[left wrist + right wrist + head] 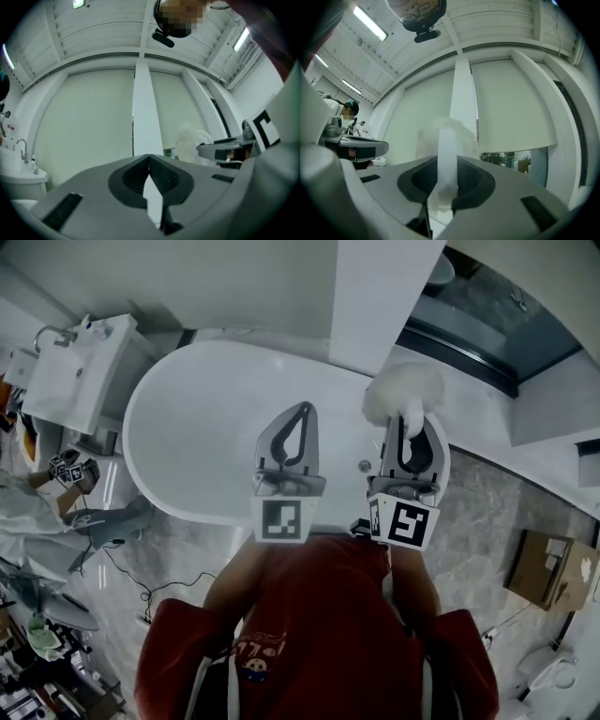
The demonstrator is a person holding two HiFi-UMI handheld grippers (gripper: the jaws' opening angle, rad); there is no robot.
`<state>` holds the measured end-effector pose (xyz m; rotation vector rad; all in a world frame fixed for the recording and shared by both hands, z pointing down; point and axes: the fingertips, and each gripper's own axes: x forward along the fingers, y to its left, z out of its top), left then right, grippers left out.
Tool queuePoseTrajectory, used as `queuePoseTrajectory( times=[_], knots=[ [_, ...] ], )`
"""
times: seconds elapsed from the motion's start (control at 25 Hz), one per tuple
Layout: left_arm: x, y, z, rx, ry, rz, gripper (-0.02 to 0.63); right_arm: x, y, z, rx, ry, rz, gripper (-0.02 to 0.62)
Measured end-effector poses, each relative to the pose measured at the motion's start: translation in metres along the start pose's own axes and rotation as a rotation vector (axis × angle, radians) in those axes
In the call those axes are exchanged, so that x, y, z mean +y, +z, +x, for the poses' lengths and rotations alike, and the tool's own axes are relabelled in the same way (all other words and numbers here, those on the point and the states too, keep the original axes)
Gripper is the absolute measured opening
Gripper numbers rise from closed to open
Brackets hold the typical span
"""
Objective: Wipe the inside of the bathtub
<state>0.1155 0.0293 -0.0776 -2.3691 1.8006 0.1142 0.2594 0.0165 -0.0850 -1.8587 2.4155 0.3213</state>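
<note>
Far left I'm seeing a white sink (80,376) sitting just beside the bathtub (187,427), and the tub is lying there white and oval right under both grippers. My left gripper (302,411) is hanging over the middle of the tub with its jaws pressed together and nothing caught between them; its own view is showing the two tips meeting on plain air. Next over, my right gripper (411,426) is clamping the flat white handle (446,159) of a fluffy white scrubber (403,392), with the jaws pinching it from both sides. The fluffy head is poking out past the tips, sitting over the tub's right-hand rim next to a white pillar (375,296). Whether the fluff is actually touching the rim, I can't tell from here. Way off to the right a cardboard box (548,568) is sitting on the grey tiled floor (478,512).
</note>
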Motion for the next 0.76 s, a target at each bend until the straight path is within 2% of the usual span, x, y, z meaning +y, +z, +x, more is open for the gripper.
queuePoseTrajectory(
  times=[0.4, 0.76],
  knots=[
    [0.0, 0.001, 0.004, -0.021, 0.007, -0.031, 0.014, 0.0, -0.002, 0.011, 0.009, -0.002, -0.016, 0.092],
    [-0.001, 0.001, 0.008, -0.023, 0.009, -0.025, 0.014, -0.003, -0.005, 0.015, 0.002, -0.008, 0.008, 0.092]
  ],
)
